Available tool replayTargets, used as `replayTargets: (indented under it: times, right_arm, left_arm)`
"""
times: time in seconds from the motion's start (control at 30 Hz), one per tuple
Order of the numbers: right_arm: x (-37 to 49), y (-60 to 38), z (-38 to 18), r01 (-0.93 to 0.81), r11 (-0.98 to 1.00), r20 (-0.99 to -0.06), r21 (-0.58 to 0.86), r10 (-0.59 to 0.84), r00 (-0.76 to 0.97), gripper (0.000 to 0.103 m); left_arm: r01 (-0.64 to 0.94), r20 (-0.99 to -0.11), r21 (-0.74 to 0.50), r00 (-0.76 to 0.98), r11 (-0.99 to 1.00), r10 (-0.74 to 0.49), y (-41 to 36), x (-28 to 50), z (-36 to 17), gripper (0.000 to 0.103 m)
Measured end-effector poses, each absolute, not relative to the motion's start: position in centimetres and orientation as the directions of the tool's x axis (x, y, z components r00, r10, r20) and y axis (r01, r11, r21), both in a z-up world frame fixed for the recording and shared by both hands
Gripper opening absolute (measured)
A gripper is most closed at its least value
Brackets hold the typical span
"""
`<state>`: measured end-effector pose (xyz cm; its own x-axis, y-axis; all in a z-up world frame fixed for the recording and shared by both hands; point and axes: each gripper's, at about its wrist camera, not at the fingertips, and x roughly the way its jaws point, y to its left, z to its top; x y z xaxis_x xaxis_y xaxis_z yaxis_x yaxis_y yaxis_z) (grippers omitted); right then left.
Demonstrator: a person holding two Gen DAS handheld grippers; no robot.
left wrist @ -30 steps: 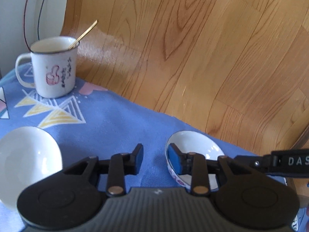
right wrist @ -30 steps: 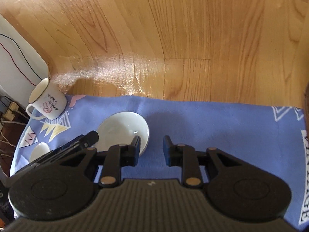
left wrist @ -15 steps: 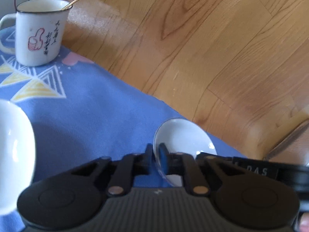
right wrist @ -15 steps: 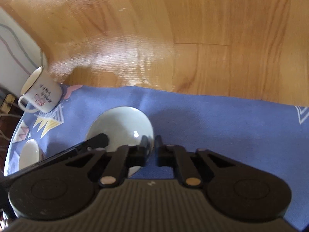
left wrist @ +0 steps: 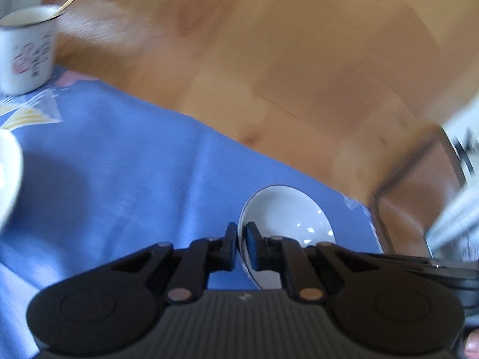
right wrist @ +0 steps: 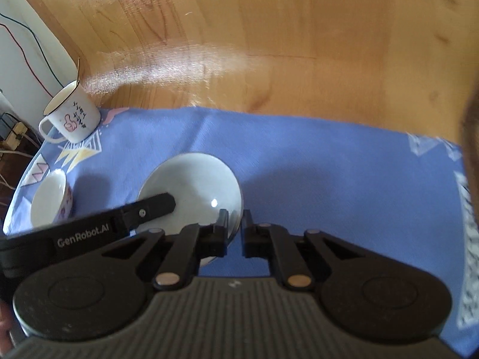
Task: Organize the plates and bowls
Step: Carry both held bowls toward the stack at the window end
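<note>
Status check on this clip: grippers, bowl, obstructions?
Left gripper and right gripper: jaws pinching opposite rims of the shallow white ceramic bowl. Small white floral-sided bowl nearby, apart. Path unobstructed.

Glossy white bowl (right wrist: 191,185), matt blue cloth (right wrist: 314,161), shiny wood floor (right wrist: 269,36).

The right tool (right wrist: 235,229) pinches the white bowl's (right wrist: 191,185) rim on the blue cloth (right wrist: 329,164).

Both grippers closed on one bowl

A second ago the left gripper (left wrist: 242,246) and right gripper (right wrist: 233,233) straddled opposite rims of the shallow white ceramic bowl (right wrist: 191,185) with fingers apart; both have since pinched shut on it and both views have shifted.
</note>
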<state>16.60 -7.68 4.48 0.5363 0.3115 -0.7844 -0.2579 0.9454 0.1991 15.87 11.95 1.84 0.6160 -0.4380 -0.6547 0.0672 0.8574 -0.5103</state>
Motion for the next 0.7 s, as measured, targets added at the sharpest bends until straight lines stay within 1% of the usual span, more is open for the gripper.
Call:
replayTargets:
  times: [0.13,0.23,0.37,0.7]
  right_arm:
    - [13.5,-11.3,4.7,-0.214,0.957,-0.796,0.197,0.283,0.536,0.012]
    - [11.2,-13.8,4.1,-0.169,0.958,-0.806,0.23,0.285,0.519,0.012]
    - [7.8,-15.4,2.9,-0.147,0.953,-0.81,0.266,0.303,0.501,0.012]
    - [1.6,-17.7,2.6,-0.182,0.926,-0.783,0.331,0.377,0.495,0.012]
  left_arm:
    - [0.16,-0.666,-0.479,0.575,0.863,-0.476,8.2,13.3,2.0,0.008]
    - [0.199,-0.68,-0.455,0.552,0.868,-0.483,6.2,10.7,1.7,0.008]
    - [0.205,-0.685,-0.445,0.549,0.872,-0.479,5.1,7.3,1.3,0.008]
    - [0.202,-0.691,-0.4,0.574,0.894,-0.439,3.5,0.9,2.3,0.009]
